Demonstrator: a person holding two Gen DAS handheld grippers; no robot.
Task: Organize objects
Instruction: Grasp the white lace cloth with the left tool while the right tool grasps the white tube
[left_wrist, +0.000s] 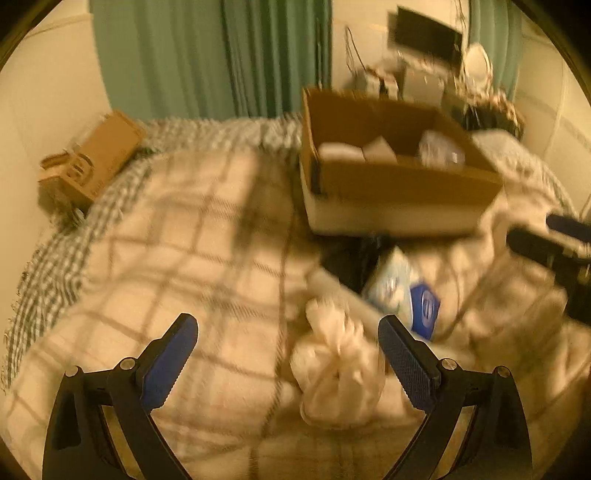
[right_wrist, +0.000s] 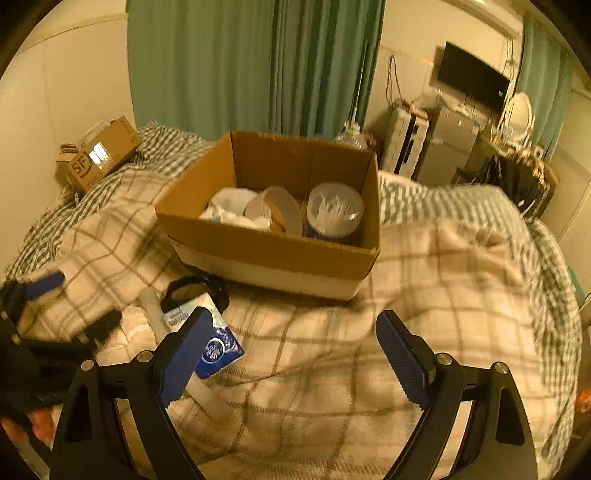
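Observation:
An open cardboard box (right_wrist: 280, 254) stands on the plaid blanket (right_wrist: 424, 288); it holds white bowls (right_wrist: 273, 210) and a clear tub of cotton swabs (right_wrist: 334, 212). The box also shows in the left wrist view (left_wrist: 399, 184). A blue-and-white tissue pack (left_wrist: 406, 291) lies in front of it, also in the right wrist view (right_wrist: 210, 332), beside a black ring-shaped item (right_wrist: 184, 290) and a white tube (right_wrist: 155, 314). A tied pale plastic bag (left_wrist: 336, 373) lies between my left gripper's open fingers (left_wrist: 288, 354). My right gripper (right_wrist: 295, 350) is open and empty over the blanket.
A small brown box (right_wrist: 98, 157) sits at the bed's far left by the wall. Green curtains (right_wrist: 255, 62) hang behind. A TV (right_wrist: 472, 75) and a cluttered desk (right_wrist: 443, 144) stand at the far right. The left wrist view is motion-blurred.

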